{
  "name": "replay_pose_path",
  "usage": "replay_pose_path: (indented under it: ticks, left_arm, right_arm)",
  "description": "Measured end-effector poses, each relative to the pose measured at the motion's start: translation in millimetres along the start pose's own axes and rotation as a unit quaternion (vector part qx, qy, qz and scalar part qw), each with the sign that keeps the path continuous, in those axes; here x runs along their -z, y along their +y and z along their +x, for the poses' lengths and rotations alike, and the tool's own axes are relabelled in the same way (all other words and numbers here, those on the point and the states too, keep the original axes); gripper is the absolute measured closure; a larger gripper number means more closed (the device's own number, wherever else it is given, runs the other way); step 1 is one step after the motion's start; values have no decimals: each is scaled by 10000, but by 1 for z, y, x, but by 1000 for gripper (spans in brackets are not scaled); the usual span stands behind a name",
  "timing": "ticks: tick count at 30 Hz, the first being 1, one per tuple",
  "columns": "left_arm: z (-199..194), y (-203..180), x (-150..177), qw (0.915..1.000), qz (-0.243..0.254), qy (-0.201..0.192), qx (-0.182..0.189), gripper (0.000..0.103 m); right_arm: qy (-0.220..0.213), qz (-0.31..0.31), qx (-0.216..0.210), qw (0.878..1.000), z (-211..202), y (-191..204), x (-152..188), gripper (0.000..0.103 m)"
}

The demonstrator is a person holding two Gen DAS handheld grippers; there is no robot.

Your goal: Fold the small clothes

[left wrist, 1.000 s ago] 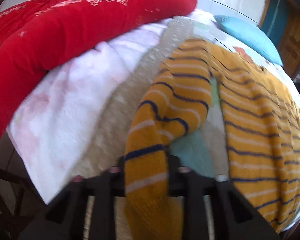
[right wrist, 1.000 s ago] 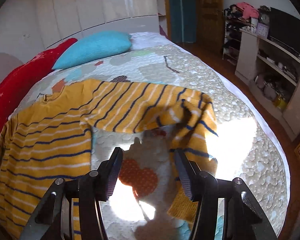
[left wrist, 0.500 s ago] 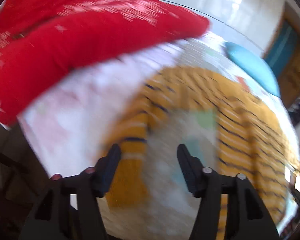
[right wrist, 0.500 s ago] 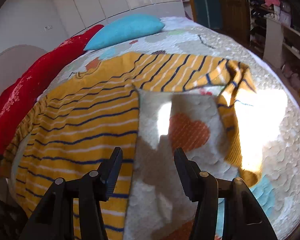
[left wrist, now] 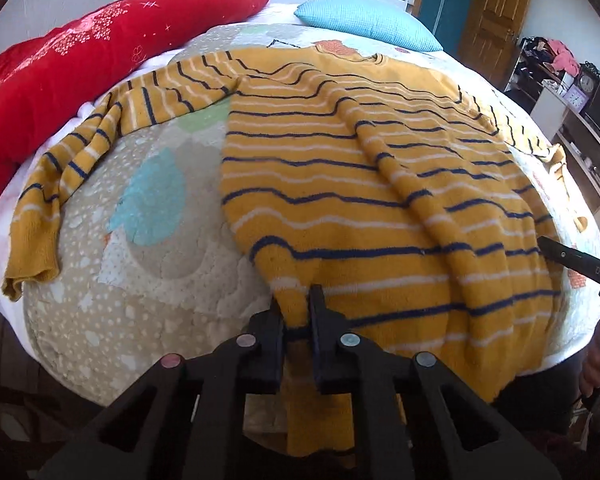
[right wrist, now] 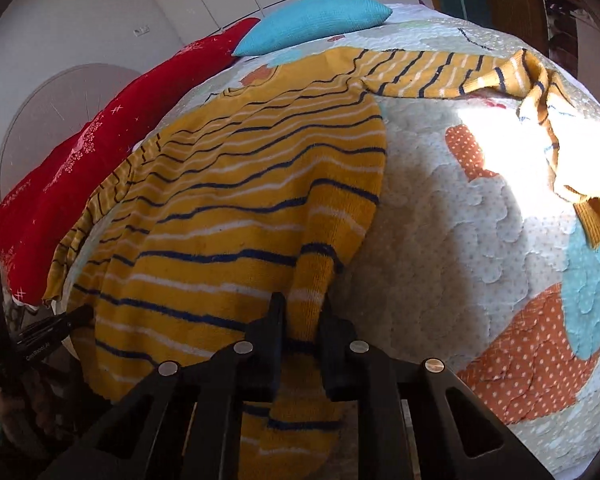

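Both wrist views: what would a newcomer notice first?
A yellow striped sweater spreads across the patterned quilt, its hem pinched in the jaws of the left gripper and the closing right gripper. A red blanket and blue pillow lie behind.

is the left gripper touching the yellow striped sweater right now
Touching. In the left wrist view, the left gripper is pinched shut on the hem of the yellow striped sweater, with fabric squeezed between its fingers.

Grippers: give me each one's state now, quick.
Left gripper: shut on the striped sweater hem.
Right gripper: jaws closing on the sweater's other hem corner.
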State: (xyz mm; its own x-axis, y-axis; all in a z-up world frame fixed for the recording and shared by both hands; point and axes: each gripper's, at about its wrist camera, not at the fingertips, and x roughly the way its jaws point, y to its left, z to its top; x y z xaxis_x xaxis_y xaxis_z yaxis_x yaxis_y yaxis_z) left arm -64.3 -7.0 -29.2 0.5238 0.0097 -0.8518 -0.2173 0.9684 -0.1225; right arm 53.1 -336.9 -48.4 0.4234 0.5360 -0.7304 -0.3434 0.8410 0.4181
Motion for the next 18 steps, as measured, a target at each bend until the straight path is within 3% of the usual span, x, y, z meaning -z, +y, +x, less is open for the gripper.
replay_pose_path:
  ticks: [3,6,8,10,11,12,18]
  left_arm:
    - [-11,21,5,9993,-41,49,-357,94]
    - [-25,39,10,9989,-106,-47,-455,94]
    - [-39,46,10,9978,-151,-274,-578,94]
    - [-45,49,3,9969,-195,-436,-618,82]
    - [-46,49,-1,9967,-214,-522,-591,67]
    - [-46,47,-5,9964,-235,-606,-553,56]
    - [-34,6,-25,9964,-3,-777,-340,51]
  right_arm:
    - [39,300,-144,9994,-10,-14,14,90]
    - [-114,331,-155,9993,-37,-24,24,90]
    - [-610,216,386,9972,-69,-34,25,86]
    - [-938,125,1085,9896,-89,-46,22,59]
    - [-1055,88,1380,9848,-95,-53,18,42]
    - [-1120,86,1641,9800,-98,-60,14,39]
    - [-1167,-44,2492,9614,-70,-93,-22,34]
